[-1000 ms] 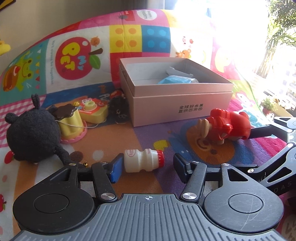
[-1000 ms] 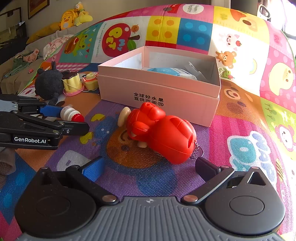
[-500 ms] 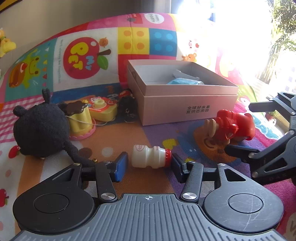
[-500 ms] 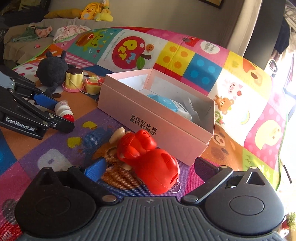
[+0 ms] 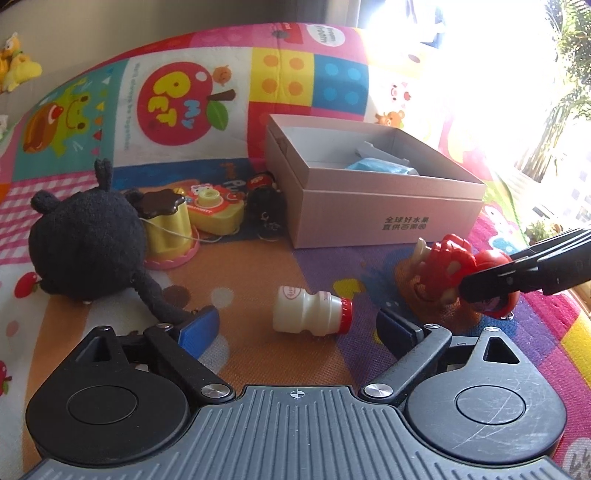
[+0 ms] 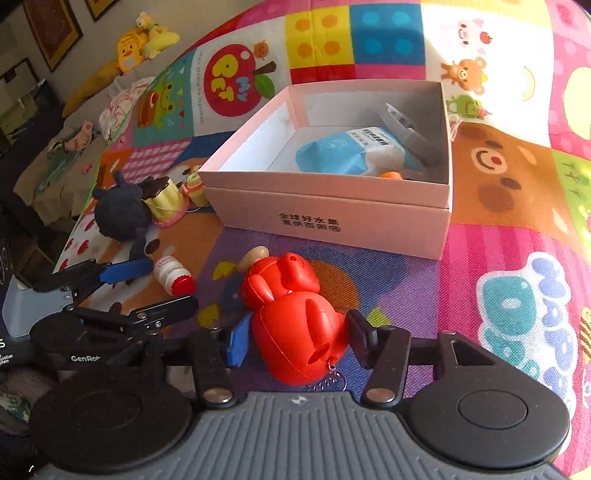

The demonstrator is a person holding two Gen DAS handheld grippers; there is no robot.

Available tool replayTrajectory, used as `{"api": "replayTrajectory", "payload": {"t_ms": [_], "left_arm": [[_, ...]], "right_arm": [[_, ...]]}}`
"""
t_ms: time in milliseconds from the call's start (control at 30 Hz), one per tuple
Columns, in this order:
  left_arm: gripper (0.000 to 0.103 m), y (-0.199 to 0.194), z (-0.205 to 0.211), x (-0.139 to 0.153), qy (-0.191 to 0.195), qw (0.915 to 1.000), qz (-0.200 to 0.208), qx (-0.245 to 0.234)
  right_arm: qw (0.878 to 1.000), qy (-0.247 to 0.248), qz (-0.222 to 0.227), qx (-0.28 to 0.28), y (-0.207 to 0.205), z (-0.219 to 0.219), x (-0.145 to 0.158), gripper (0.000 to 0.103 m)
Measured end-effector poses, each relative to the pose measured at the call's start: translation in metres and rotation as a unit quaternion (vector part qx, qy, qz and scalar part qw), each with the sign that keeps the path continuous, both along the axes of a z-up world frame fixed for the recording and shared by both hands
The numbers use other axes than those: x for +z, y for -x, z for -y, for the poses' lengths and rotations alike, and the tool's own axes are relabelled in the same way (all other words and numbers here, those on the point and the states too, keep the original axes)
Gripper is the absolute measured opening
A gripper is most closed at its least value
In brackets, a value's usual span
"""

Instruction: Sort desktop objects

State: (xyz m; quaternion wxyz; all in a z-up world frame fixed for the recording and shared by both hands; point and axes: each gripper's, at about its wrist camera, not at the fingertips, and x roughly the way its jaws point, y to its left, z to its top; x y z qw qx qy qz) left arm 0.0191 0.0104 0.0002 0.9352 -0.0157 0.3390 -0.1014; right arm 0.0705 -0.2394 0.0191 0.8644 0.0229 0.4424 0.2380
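left tool [image 5: 297,326] opened off bottle [image 5: 310,312], right tool [image 6: 295,338] closing around red toy [image 6: 291,314]

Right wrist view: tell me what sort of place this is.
Probably a home living room or play area: a cartoon play mat covers the surface, plush toys are piled by the wall, and framed pictures hang there.

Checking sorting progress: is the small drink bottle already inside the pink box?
No. The drink bottle lies on its side on the play mat, in front of the pink box.
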Motion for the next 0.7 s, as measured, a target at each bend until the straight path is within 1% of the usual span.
{"api": "replayTrajectory", "payload": {"t_ms": [33,67,133,200,267,300,400,433,500,533,567,600,700], "left_arm": [[0.097,0.0,0.0,0.0,0.0,1.0,0.0,0.0],[0.097,0.0,0.0,0.0,-0.001,1.0,-0.001,-0.001],[0.099,0.0,0.001,-0.001,-0.002,1.0,-0.002,-0.002],[0.1,0.0,0.001,-0.001,-0.001,1.0,-0.003,-0.003],[0.1,-0.001,0.001,-0.001,-0.002,1.0,-0.003,-0.004],[0.1,-0.001,0.002,-0.001,-0.003,1.0,-0.004,-0.003],[0.1,-0.001,0.003,-0.001,-0.006,1.0,-0.004,-0.003],[0.1,-0.001,0.004,-0.001,-0.008,0.9999,-0.005,-0.004],[0.1,-0.001,0.005,-0.001,-0.012,0.9999,-0.005,-0.004],[0.101,-0.002,0.006,-0.001,-0.014,0.9999,-0.006,-0.004],[0.101,-0.002,0.006,-0.001,-0.015,0.9999,-0.006,-0.003],[0.101,-0.001,0.006,-0.001,-0.016,0.9998,-0.006,-0.003],[0.101,-0.001,0.006,-0.002,-0.016,0.9998,-0.006,-0.003]], "right_arm": [[1.0,-0.004,0.007,-0.011,0.0,0.005,0.001,0.057],[1.0,-0.003,0.014,-0.024,-0.001,0.009,0.002,0.06],[0.998,0.012,0.038,-0.049,-0.002,0.016,0.006,0.062],[0.992,0.053,0.086,-0.074,0.003,0.019,0.009,0.072],[0.983,0.098,0.134,-0.075,0.012,0.016,0.011,0.073],[0.981,0.106,0.147,-0.067,0.016,0.016,0.012,0.073],[0.98,0.109,0.166,-0.021,0.029,0.013,0.014,0.076],[0.977,0.121,0.178,-0.003,0.033,0.008,0.013,0.076],[0.962,0.165,0.214,0.035,0.043,-0.006,0.008,0.076],[0.956,0.181,0.224,0.055,0.045,-0.013,0.005,0.076],[0.955,0.184,0.224,0.069,0.043,-0.016,0.002,0.076],[0.957,0.179,0.215,0.075,0.038,-0.016,0.001,0.076],[0.971,0.145,0.179,0.058,0.016,-0.004,-0.001,0.079]]}}
